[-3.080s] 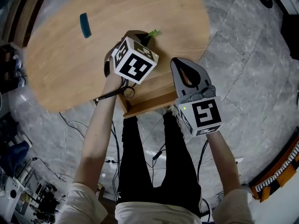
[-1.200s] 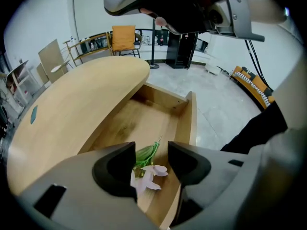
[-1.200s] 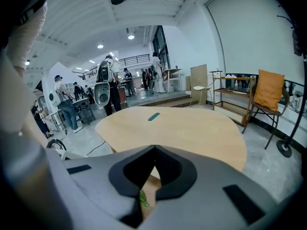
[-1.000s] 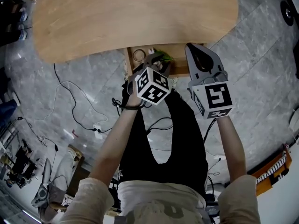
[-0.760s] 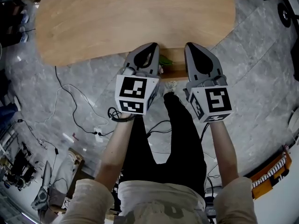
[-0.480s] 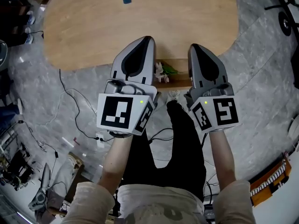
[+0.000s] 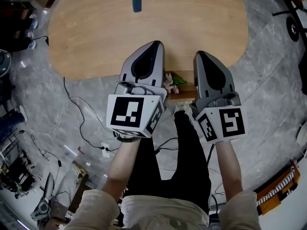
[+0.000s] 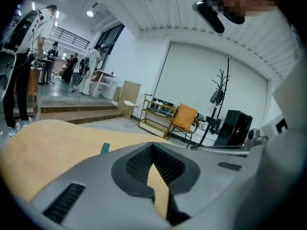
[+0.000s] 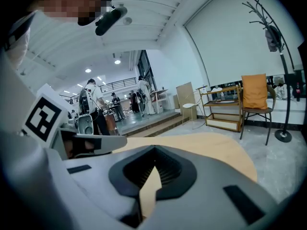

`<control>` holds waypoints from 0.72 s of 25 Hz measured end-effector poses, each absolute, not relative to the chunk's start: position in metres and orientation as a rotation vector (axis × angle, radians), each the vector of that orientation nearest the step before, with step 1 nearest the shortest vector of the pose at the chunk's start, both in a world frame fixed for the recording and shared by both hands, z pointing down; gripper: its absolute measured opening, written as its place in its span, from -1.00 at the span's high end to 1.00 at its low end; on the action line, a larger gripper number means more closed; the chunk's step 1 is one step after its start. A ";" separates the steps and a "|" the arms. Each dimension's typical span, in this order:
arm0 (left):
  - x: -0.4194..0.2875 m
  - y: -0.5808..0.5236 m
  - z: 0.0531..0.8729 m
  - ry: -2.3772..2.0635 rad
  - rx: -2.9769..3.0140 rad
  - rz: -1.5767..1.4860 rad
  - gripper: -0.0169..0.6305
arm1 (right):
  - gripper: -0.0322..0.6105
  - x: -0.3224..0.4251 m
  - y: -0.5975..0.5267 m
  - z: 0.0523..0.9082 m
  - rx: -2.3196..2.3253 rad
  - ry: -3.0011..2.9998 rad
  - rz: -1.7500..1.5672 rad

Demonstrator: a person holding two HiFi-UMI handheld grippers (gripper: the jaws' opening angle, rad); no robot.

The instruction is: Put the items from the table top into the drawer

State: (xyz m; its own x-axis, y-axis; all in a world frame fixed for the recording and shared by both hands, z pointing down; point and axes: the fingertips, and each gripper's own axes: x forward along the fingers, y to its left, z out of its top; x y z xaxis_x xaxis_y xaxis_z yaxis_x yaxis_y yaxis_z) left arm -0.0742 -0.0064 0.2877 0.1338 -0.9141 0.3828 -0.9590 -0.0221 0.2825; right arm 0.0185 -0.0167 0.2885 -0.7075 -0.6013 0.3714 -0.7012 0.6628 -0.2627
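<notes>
A small teal-blue item (image 7: 137,0) lies on the far part of the oval wooden table (image 7: 86,32); in the left gripper view the blue item (image 8: 105,148) shows just beyond the jaws. Under the near table edge the drawer (image 7: 187,92) stands open, with a green item (image 7: 180,79) and a small white thing (image 7: 168,83) in it. My left gripper (image 7: 156,44) hovers over the table's near edge, shut and empty (image 8: 153,146). My right gripper (image 7: 200,54) is beside it over the drawer, its jaws also together with nothing in them (image 9: 154,150).
Cables (image 7: 81,123) trail over the grey stone floor to the left of the person's legs (image 7: 187,147). Past the table stand a chair with an orange back (image 8: 184,118), a shelf rack (image 9: 223,107), a coat stand (image 9: 283,71) and several people (image 9: 96,104).
My left gripper has come up out of the drawer to table-edge height beside the right one, with its jaws together. The green item stays in the drawer. The right gripper rose a little.
</notes>
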 end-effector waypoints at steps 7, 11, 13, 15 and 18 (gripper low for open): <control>-0.146 -0.085 0.356 -1.780 1.816 0.314 0.55 | 0.89 0.002 -0.035 0.305 1.115 -2.551 0.578; -0.200 -0.127 0.419 -1.813 1.649 0.485 0.50 | 0.89 -0.012 -0.049 0.318 1.207 -2.482 0.604; -0.218 -0.143 0.449 -1.771 1.572 0.545 0.50 | 0.89 -0.025 -0.057 0.320 1.228 -2.455 0.606; -0.226 -0.155 0.474 -1.695 1.530 0.603 0.43 | 0.89 -0.041 -0.063 0.322 1.224 -2.442 0.604; -0.226 -0.172 0.491 -1.634 1.549 0.710 0.35 | 0.89 -0.062 -0.071 0.327 1.231 -2.421 0.627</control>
